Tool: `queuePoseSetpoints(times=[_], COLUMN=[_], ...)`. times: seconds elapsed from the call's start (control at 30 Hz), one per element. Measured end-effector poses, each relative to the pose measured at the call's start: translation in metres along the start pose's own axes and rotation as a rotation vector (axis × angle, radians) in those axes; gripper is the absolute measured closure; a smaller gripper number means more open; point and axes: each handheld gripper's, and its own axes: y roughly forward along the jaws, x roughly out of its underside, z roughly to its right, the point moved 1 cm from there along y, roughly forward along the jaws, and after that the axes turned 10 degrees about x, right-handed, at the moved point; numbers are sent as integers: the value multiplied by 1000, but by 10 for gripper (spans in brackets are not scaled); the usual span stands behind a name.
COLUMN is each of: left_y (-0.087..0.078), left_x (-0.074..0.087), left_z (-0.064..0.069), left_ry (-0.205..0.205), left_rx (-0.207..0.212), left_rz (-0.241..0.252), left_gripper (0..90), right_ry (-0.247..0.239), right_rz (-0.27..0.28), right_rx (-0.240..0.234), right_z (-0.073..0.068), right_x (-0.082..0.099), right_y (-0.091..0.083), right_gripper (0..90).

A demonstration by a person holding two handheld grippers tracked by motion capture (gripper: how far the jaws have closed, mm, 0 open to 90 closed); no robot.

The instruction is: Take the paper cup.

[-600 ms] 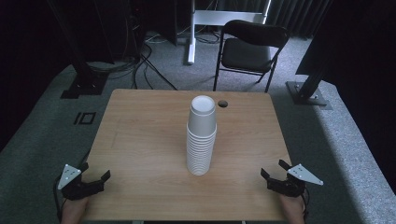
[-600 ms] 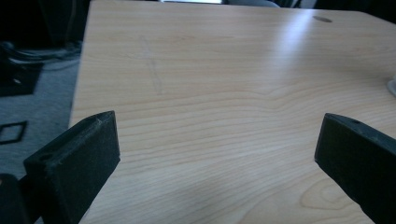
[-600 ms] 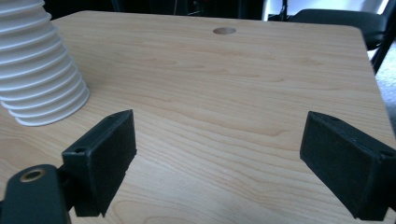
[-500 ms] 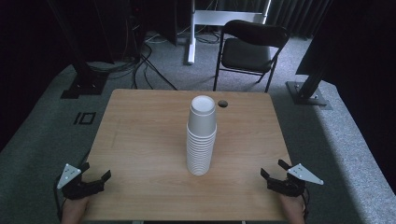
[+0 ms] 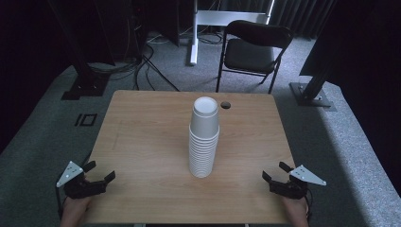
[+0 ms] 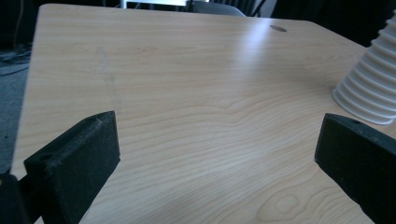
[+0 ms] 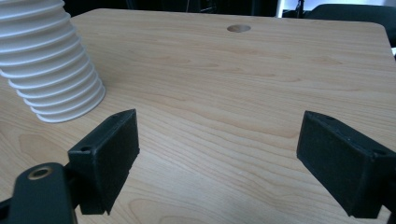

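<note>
At the near edge of the table [image 5: 142, 142] both tools wait with nothing in them. The left gripper [image 5: 96, 176] sits at about eight o'clock from the table's middle, over the near left corner, its jaws spread wide and empty; in the left gripper view the two black pads frame bare wood, with the foot of the stack showing at two o'clock. The right gripper [image 5: 275, 172] sits at about four o'clock, near the near right corner, jaws likewise wide apart and empty; in the right gripper view the ribbed rims of the stack rise at ten o'clock.

The cup stack [image 5: 204, 138] stands mouth-down near the middle of the table, well apart from both grippers, a tall white column that leans a little. Beyond it, at twelve o'clock near the far edge, is a small round hole [image 5: 225, 104] in the tabletop, and past the table a dark folding chair [image 5: 250, 53].

The step in hand looks like the first reach for the top cup. To do it well, I would bring one gripper in high, level with the uppermost cup, and close gently on its wall so the thin material does not crush. The other gripper had best steady the lower cups, since the tall stack will likely tip if pulled sideways. Lift straight up, slowly.
</note>
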Motion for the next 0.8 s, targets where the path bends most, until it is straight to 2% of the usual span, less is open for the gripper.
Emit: queuePoseSetpoints(times=[0.03, 0.1, 0.23, 0.53, 0.8], left_y=[3, 4, 12, 28, 43], left_x=[-3, -5, -15, -32, -41], left_z=[3, 4, 12, 25, 37], left_ry=[-2, 9, 30, 76, 98], left_rx=[34, 40, 85, 148, 206], left_rz=[-3, -10, -23, -55, -74], left_gripper=[3, 2, 2, 3, 3], right_ry=[0, -4, 8, 5, 1], right_rz=[1, -1, 3, 2, 6], right_rx=[-2, 2, -4, -12, -18], right_z=[0, 0, 2, 2, 1], right_x=[0, 0, 0, 0, -2], right_y=[0, 0, -1, -2, -2], right_gripper=[125, 125, 125, 124, 124])
